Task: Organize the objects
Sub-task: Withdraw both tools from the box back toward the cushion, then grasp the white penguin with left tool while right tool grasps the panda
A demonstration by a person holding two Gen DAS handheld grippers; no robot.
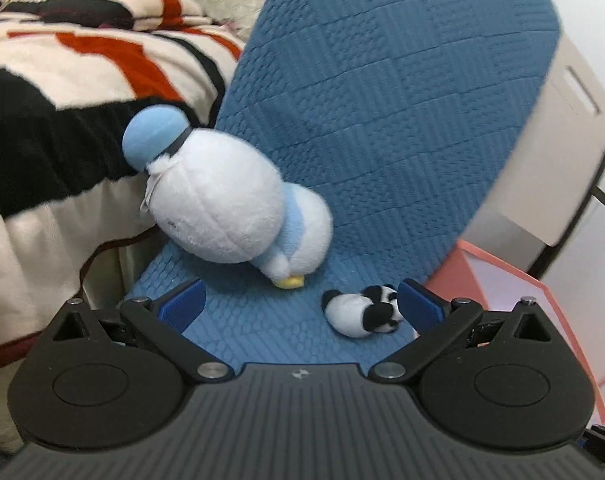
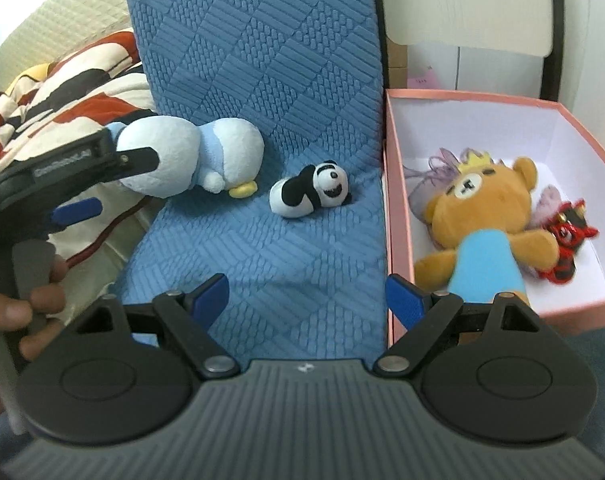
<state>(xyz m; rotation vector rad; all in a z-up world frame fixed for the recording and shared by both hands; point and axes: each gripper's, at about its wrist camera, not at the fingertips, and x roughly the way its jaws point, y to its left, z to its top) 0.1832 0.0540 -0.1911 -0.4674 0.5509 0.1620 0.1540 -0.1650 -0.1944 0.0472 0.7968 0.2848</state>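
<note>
Both my left gripper (image 1: pixel 300 304) and right gripper (image 2: pixel 306 298) are spread wide, holding nothing. The fluffy white-and-blue plush (image 2: pixel 190 158) lies face down on the quilted blue chair seat (image 2: pixel 302 248), its long axis across the seat; my left gripper hides its head in the right view. The small panda (image 2: pixel 310 190) lies beside it, near the pink box (image 2: pixel 398 216)

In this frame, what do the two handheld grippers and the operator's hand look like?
Both the left gripper and right gripper have matte black bodies with ribbed tops, round pivot discs, silver rivets, black linkage arms and blue finger pads. A small pale logo marks each body. The bare-skinned hand grips a grey handle; no cables or sleeve are identifiable.
</note>
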